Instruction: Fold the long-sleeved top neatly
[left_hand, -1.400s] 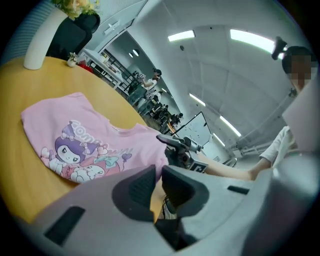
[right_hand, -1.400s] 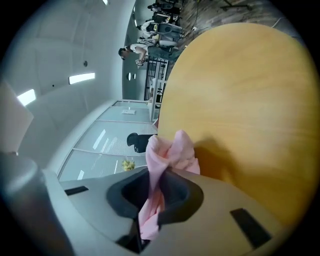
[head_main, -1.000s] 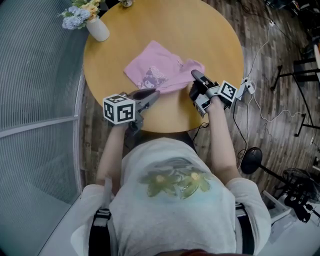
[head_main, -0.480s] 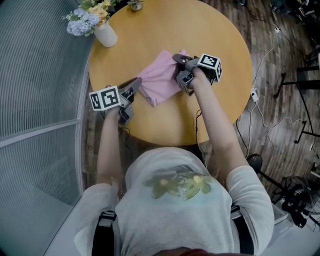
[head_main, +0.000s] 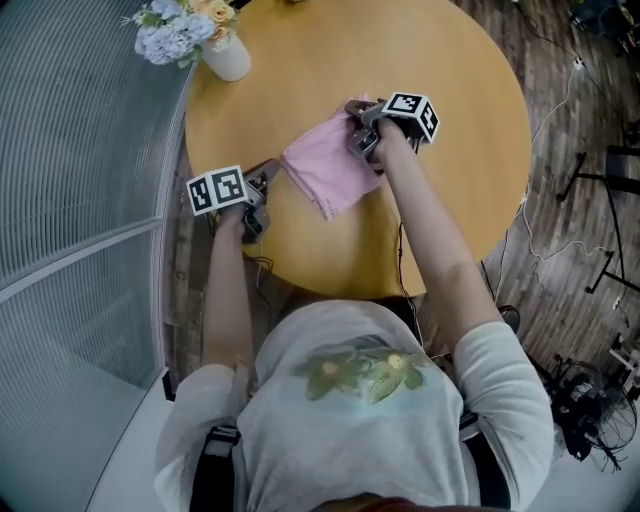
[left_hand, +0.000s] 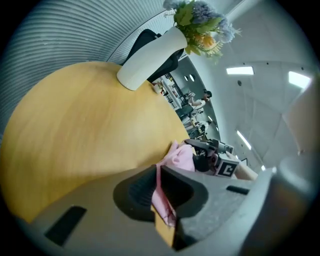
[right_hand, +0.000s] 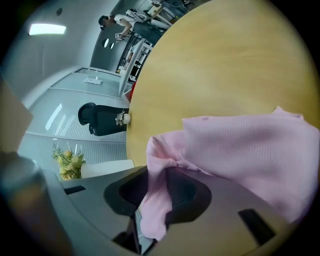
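The pink long-sleeved top (head_main: 325, 170) lies folded in a narrow band on the round wooden table (head_main: 330, 60), plain side up. My left gripper (head_main: 270, 172) is at the top's left corner near the table edge. In the left gripper view it (left_hand: 156, 170) is shut on a thin fold of the pink top (left_hand: 181, 156), and its jaws have just been closing tighter. My right gripper (head_main: 352, 108) is at the top's far corner. In the right gripper view it (right_hand: 159, 170) still has a bunch of the pink top (right_hand: 250, 150) filling the gap, though its jaws have just been opening a little.
A white vase with flowers (head_main: 228, 58) stands at the table's far left rim, seen also in the left gripper view as the vase (left_hand: 150, 55). A grey ribbed panel (head_main: 80, 180) borders the left. Cables and stands (head_main: 600, 200) lie on the wooden floor at the right.
Both grippers have carried the top's near edge away from me across the table, folding it over. The printed front is now hidden. Between the last two frames they shifted only slightly.
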